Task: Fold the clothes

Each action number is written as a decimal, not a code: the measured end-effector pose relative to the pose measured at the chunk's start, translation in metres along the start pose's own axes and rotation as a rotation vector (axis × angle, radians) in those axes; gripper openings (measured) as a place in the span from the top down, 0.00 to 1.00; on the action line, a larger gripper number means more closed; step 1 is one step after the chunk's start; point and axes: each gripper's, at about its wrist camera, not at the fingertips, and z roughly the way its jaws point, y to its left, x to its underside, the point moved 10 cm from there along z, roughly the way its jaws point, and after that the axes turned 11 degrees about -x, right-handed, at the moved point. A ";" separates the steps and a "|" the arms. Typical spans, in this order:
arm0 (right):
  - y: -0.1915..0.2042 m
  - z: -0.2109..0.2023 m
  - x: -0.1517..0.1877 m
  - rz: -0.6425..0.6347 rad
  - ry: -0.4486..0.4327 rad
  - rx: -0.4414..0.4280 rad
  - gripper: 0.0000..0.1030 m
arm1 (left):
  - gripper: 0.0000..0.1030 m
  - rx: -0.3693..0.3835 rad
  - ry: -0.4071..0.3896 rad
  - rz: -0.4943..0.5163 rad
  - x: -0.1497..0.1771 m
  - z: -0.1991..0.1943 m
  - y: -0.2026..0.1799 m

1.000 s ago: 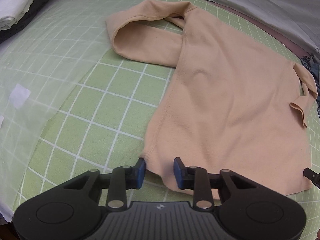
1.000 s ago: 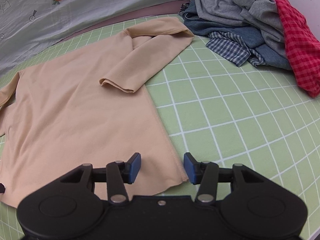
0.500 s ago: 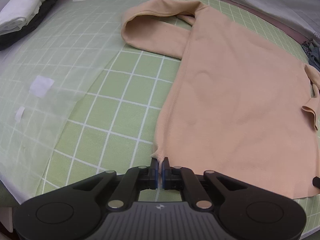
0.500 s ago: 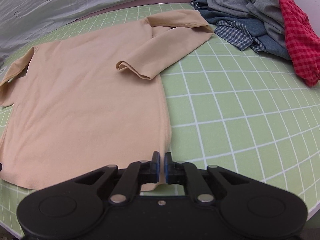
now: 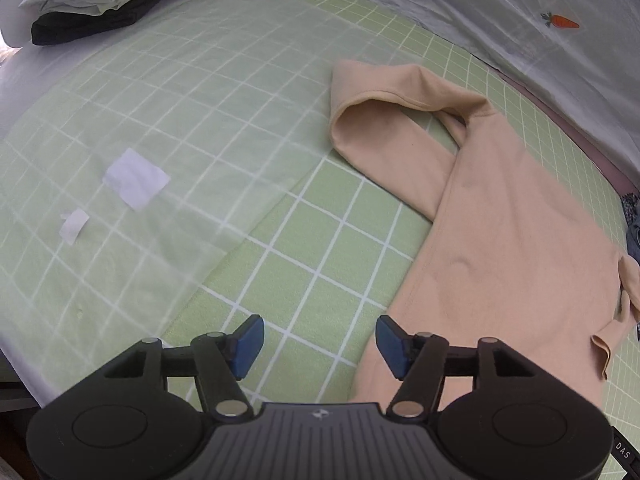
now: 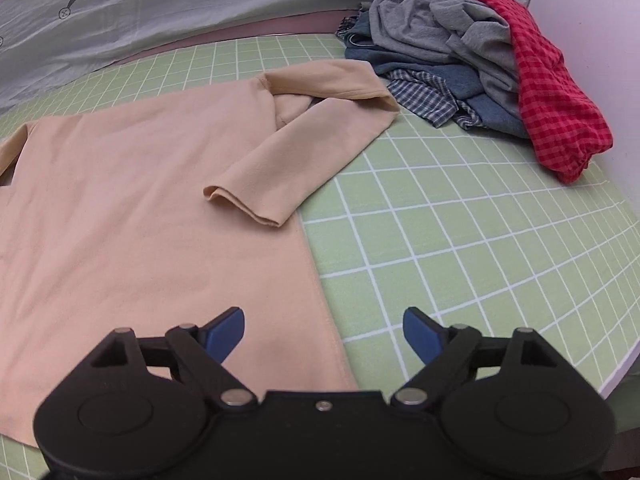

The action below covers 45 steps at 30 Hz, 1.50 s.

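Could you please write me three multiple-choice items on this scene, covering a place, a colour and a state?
1. Where is the heap of unfolded clothes relative to the shirt?
A. far right of it
B. on top of it
C. under it

2. What colour is the shirt?
A. red
B. peach
C. grey

3. How is the right gripper?
A. shut on the hem
B. open
C. out of view

Answers: 1 A, the heap lies beyond the folded sleeve; 2 B, plain peach fabric; 3 B, its blue pads stand wide apart.
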 end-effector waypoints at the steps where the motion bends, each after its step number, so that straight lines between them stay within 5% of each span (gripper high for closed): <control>1: 0.002 0.004 -0.004 0.008 0.000 -0.005 0.01 | 0.38 -0.007 -0.007 -0.001 -0.007 0.002 0.002; 10: 0.044 0.038 -0.034 0.032 -0.022 -0.013 0.00 | 0.32 -0.012 -0.043 0.065 -0.070 0.030 -0.008; 13: 0.052 0.043 -0.052 0.044 -0.089 0.035 0.00 | 0.31 -0.033 -0.074 0.099 -0.099 0.040 -0.012; 17: 0.064 0.061 -0.063 0.042 -0.053 0.020 0.00 | 0.25 -0.015 -0.075 0.124 -0.129 0.050 -0.020; 23: 0.062 0.068 -0.058 0.112 -0.035 0.028 0.00 | 0.24 -0.004 -0.060 0.238 -0.140 0.069 -0.043; 30: 0.060 0.075 -0.054 0.171 -0.023 0.037 0.00 | 0.24 -0.001 -0.066 0.229 -0.145 0.076 -0.048; 32: 0.061 0.075 -0.055 0.169 -0.028 0.039 0.00 | 0.31 -0.036 -0.073 0.211 -0.147 0.076 -0.043; 34: 0.061 0.075 -0.055 0.166 -0.031 0.037 0.00 | 0.66 -0.061 -0.076 0.168 -0.151 0.076 -0.034; 36: 0.061 0.075 -0.055 0.162 -0.034 0.034 0.00 | 0.86 -0.028 -0.071 0.098 -0.154 0.075 -0.026; 40: 0.061 0.074 -0.055 0.156 -0.044 0.030 0.00 | 0.92 -0.051 -0.129 0.057 -0.164 0.064 -0.012; 45: 0.060 0.073 -0.054 0.154 -0.055 0.028 0.00 | 0.92 -0.130 -0.353 0.091 -0.197 0.021 -0.002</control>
